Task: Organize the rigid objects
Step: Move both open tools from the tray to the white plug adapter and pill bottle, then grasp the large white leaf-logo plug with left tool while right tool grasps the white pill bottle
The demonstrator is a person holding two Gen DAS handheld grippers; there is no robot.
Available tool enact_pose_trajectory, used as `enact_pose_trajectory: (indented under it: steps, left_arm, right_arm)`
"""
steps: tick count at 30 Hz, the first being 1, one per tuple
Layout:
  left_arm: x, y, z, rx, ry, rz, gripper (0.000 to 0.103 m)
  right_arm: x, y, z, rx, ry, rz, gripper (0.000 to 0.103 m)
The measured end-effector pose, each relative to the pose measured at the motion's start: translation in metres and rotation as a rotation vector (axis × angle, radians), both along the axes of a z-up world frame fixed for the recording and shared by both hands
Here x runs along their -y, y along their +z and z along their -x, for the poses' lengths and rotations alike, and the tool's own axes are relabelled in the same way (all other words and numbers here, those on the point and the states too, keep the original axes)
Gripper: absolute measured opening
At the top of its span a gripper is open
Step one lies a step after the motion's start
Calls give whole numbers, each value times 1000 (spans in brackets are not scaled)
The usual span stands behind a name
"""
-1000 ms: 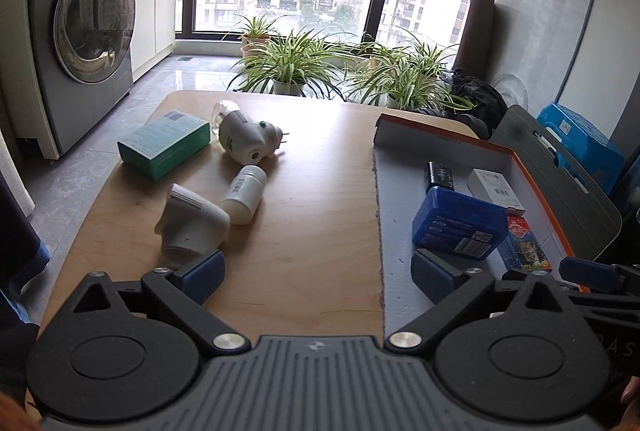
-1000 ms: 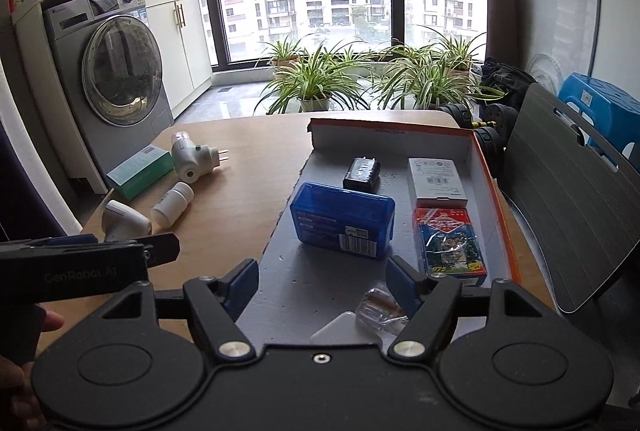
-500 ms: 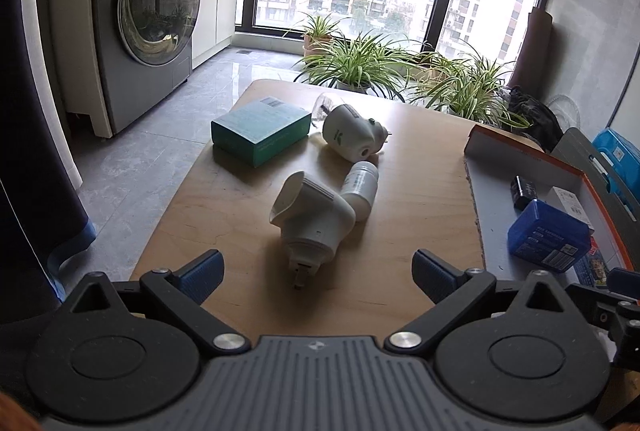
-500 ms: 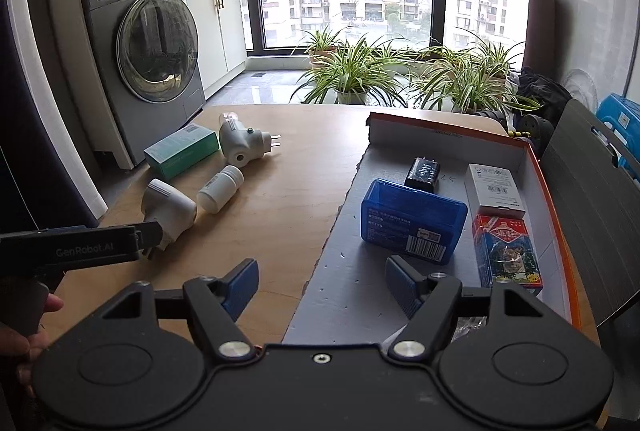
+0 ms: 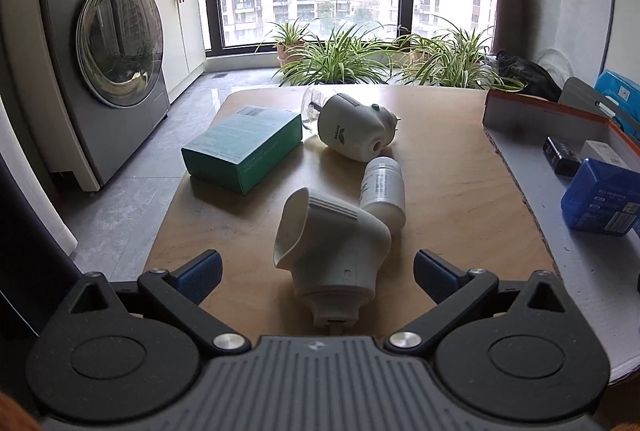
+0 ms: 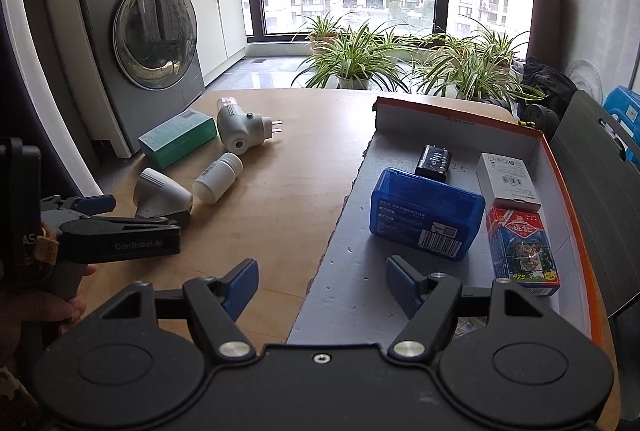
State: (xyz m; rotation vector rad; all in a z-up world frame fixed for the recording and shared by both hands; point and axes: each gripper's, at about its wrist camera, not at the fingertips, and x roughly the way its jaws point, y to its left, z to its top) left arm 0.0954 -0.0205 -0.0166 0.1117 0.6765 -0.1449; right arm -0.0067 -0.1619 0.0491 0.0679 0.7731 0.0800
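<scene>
White plug-in device lies on its side low-centre in your left view, between the wide-open tongs of your left gripper, pads not touching it; a white bottle touches it behind. Teal box and second plug-in device sit farther up the wooden table. Your right gripper gapes wide and empty, bottom centre, over the near edge of the orange-rimmed tray.

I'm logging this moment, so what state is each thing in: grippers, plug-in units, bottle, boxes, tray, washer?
left gripper: open, astride the near plug-in unit, not gripping
right gripper: open, empty
near plug-in unit: lying on table
far plug-in unit: on its side
bottle: lying down, capped
green box: closed, flat
tray: open, part filled
blue box: closed, in tray
washer: door shut
</scene>
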Motion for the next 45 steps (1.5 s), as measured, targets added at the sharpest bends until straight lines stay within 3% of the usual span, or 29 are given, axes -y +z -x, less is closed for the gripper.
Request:
enact_pose_trajectory:
  steps: [4, 10, 14, 27, 34, 35, 36, 45]
  left_arm:
    - [-2, -9, -15, -4, -21, -9, 102]
    - [-19, -14, -23, -6, -55, 57, 70]
    - [-27, -11, -20, -2, -62, 108, 69]
    - [-70, 9, -14, 56, 85, 223, 69]
    - [-71, 10, -17, 52, 106, 229, 69]
    - [-71, 10, -17, 49, 107, 232, 69]
    - [-71, 11, -17, 50, 108, 232, 69]
    - [-66, 18, -13, 55, 78, 226, 69]
  right_arm:
    - [-7, -3, -11, -9, 5, -4, 83]
    - [-24, -6, -36, -15, 24, -20, 83]
    - [-40, -9, -58, -10, 47, -33, 83]
    - [-102, -43, -149, -91, 72, -79, 80]
    - [-120, -51, -167, -86, 88, -32, 61]
    - [-121, -51, -168, -80, 89, -21, 56]
    - [-121, -51, -170, -79, 86, -4, 40]
    - [-100, -26, -135, -10, 54, 19, 40]
